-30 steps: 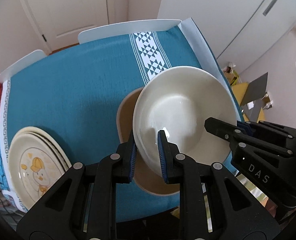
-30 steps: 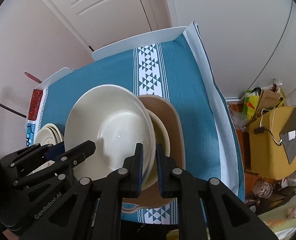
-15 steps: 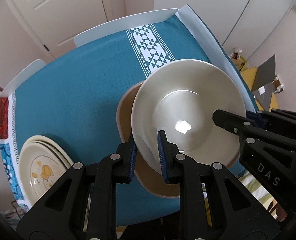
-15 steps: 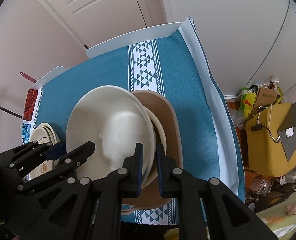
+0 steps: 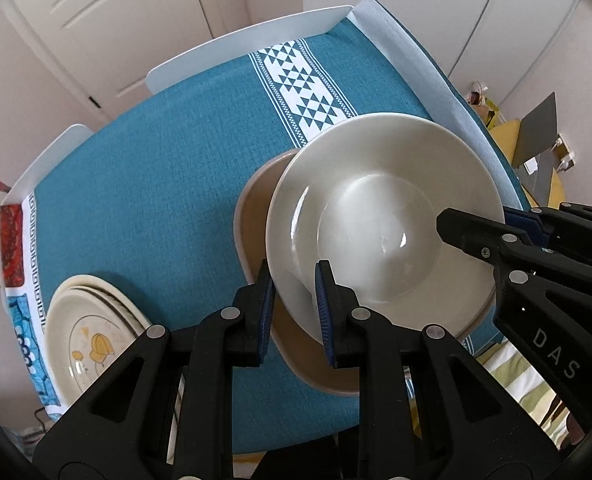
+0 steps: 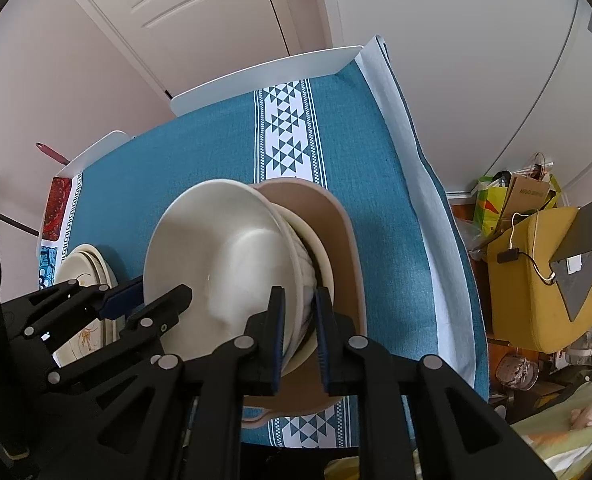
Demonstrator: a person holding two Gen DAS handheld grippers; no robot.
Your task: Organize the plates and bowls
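Right wrist view shows both my grippers (image 6: pixel 299 336) pinching the cream ceramic bowl's (image 6: pixel 224 256) rim above the tan oval tray (image 6: pixel 335 232); uneven release could tip it.

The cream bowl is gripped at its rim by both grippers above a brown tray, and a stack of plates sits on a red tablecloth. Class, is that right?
Not quite: the tablecloth is teal blue, not red, as the left wrist view shows. The rest holds: the cream bowl is gripped by the left gripper and right gripper above the brown tray, with the plates stacked nearby.
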